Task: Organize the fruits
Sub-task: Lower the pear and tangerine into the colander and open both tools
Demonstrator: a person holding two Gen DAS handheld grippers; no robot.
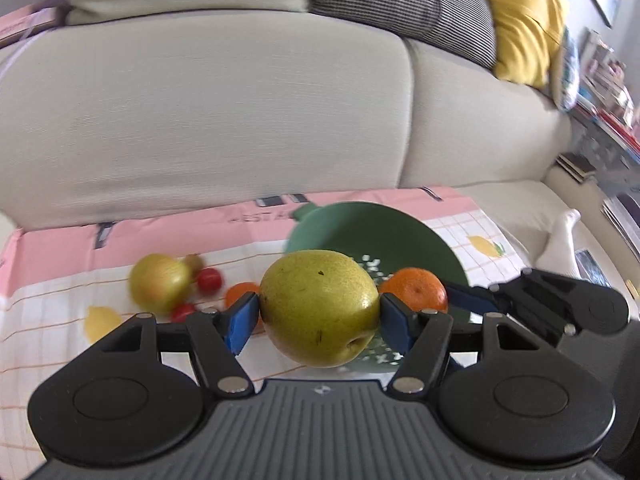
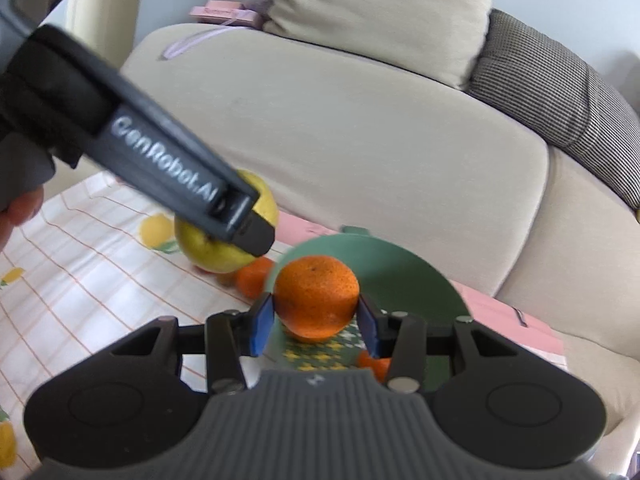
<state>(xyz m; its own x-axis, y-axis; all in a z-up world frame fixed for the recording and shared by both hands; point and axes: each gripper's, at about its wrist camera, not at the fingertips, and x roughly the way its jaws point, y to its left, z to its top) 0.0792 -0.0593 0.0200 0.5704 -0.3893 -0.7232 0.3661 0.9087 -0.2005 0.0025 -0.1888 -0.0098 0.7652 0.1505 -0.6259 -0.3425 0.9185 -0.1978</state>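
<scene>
Gripping a yellow-green pear (image 1: 319, 307) in your left claw (image 1: 319, 314) above the green bowl's (image 1: 384, 232) near rim; your right claw (image 2: 316, 314) clamps an orange (image 2: 316, 296) over it too. Loose fruit crowds the bench (image 1: 52, 320) leftward, sofa (image 1: 200, 120) right behind.

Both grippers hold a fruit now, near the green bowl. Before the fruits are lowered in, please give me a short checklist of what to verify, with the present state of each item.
1. Left gripper pads press both sides of the pear: ok.
2. Right gripper pads press both sides of the orange: ok.
3. Green bowl lies beyond and below both fruits: ok.
4. Free room in the bowl: cannot tell, the held fruits hide much of its floor.
5. The two grippers are apart, not touching: ok, though close.
6. Fruits left on the cloth, an apple and small red ones, stay clear of the path: ok.
</scene>
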